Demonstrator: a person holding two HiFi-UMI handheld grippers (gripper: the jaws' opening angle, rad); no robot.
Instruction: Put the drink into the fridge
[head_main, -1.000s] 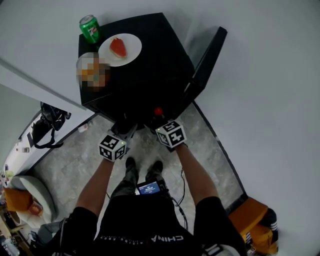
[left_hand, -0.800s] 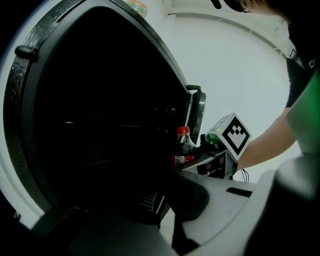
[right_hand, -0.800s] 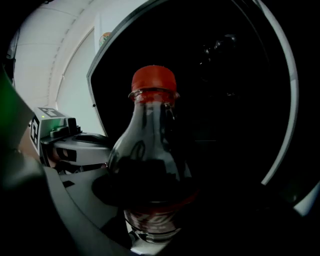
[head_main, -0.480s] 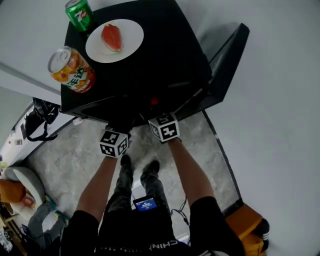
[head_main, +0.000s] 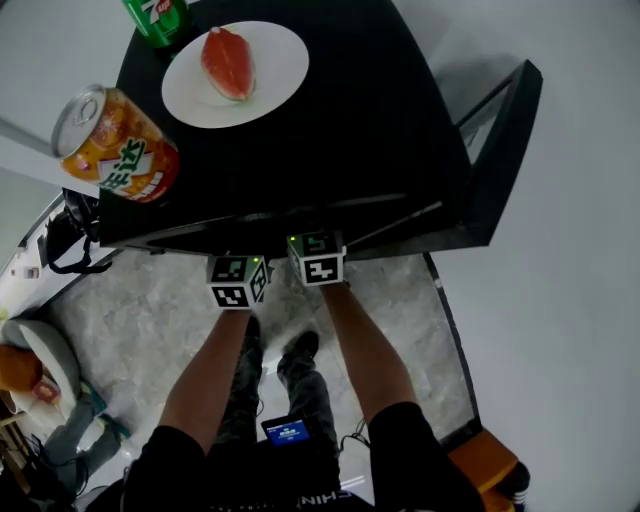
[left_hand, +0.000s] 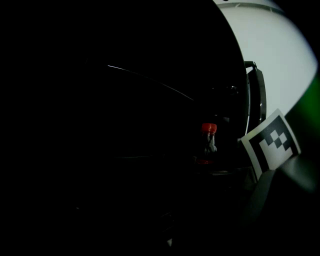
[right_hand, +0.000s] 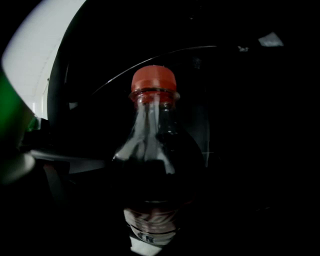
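Here, my right hand-held gripper (head_main: 317, 262) grips a clear plastic bottle (right_hand: 152, 165) of dark drink, upright at the black fridge's (head_main: 330, 130) unlit opening, with its round red cap (right_hand: 153, 78) uppermost. The pale label band low on it is too dim to read. My left hand-held gripper (head_main: 237, 281) sits just beside, its jaws lost in darkness, so I cannot tell their state. On the glossy fridge top are a round white plate (head_main: 270, 75), an orange can (head_main: 115, 145) and a green 7UP can (head_main: 158, 18). The door (head_main: 505, 160) stands open at right.
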